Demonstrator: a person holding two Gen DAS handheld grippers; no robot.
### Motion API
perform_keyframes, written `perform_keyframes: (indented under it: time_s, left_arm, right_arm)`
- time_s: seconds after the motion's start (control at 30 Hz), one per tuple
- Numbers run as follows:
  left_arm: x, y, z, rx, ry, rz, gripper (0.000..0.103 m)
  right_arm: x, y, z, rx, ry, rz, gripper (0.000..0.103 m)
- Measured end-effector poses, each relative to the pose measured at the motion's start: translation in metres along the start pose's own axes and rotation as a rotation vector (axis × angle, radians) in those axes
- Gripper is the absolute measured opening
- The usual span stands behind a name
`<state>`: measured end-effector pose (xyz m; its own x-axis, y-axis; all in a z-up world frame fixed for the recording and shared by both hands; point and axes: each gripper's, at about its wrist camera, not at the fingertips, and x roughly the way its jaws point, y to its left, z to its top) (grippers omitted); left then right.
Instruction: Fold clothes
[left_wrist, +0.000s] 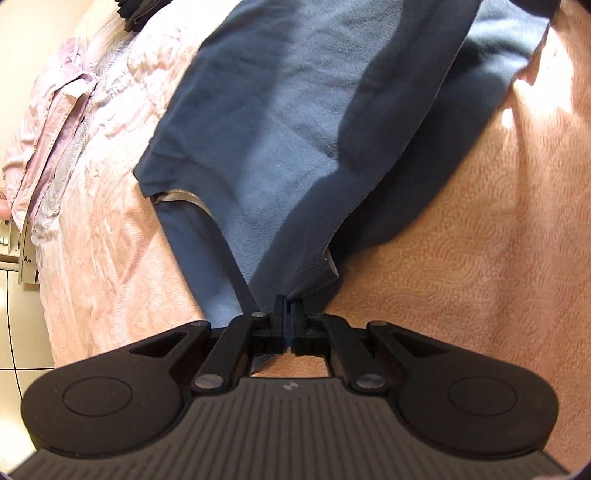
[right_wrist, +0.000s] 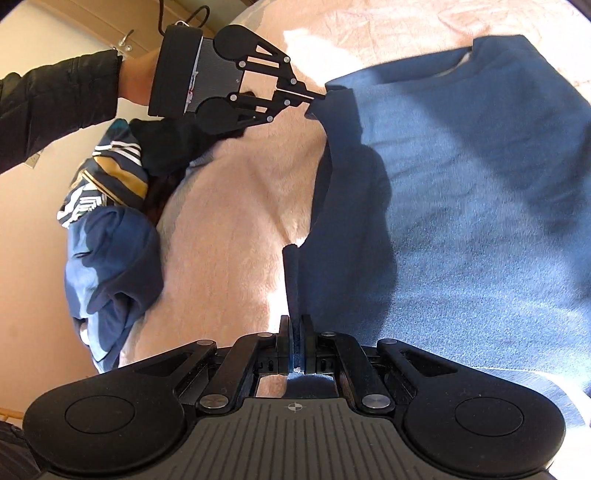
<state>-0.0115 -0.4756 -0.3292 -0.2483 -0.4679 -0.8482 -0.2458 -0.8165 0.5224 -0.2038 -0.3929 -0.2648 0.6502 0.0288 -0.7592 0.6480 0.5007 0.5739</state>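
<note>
A blue fleece sweater lies spread on a pink bedspread. My left gripper is shut on a corner of the sweater near its collar edge. In the right wrist view the same sweater fills the right side, and my right gripper is shut on its dark blue edge. The left gripper also shows there at the upper left, pinching another corner of the sweater and held by a hand in a black sleeve.
A pink garment lies on the bed's left side. A pile of clothes, one striped navy and gold and one blue, sits at the bed's left edge in the right wrist view. A dark item lies at the far end.
</note>
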Motion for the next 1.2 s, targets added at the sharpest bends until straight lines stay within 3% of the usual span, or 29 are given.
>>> perform_keyframes:
  time_s: [0.47,0.53,0.6,0.73,0.83,0.9,1.0,1.2]
  left_arm:
    - [0.034,-0.024,-0.003,0.019,0.062,0.008,0.000]
    - [0.034,-0.031,-0.006,0.011,0.080,0.005,0.001]
    - [0.028,-0.036,-0.011,-0.011,0.089,0.010,0.002]
    - [0.009,-0.030,-0.015,-0.137,0.107,0.036,0.004]
    - [-0.009,-0.015,-0.011,-0.327,0.072,0.071,0.005]
    - [-0.018,-0.004,-0.004,-0.457,0.034,0.085,0.006]
    - [-0.010,-0.010,0.006,-0.472,0.052,0.061,0.006]
    - [0.008,-0.023,0.025,-0.500,0.088,0.013,0.001]
  right_arm:
    - [0.031,0.001,-0.014,-0.061,0.026,-0.079,0.002]
    - [0.038,0.001,-0.018,-0.059,0.044,-0.072,0.017]
    - [0.037,0.000,-0.022,-0.040,0.069,0.008,0.027]
    - [0.017,-0.005,-0.027,-0.012,0.048,0.006,0.028]
    - [0.000,-0.015,-0.028,0.031,0.003,-0.020,0.030]
    - [-0.003,-0.021,-0.024,0.038,-0.029,-0.048,0.038]
    - [-0.003,-0.030,-0.017,0.049,-0.074,-0.088,0.055]
    - [0.006,-0.049,-0.026,0.119,-0.065,-0.058,0.056]
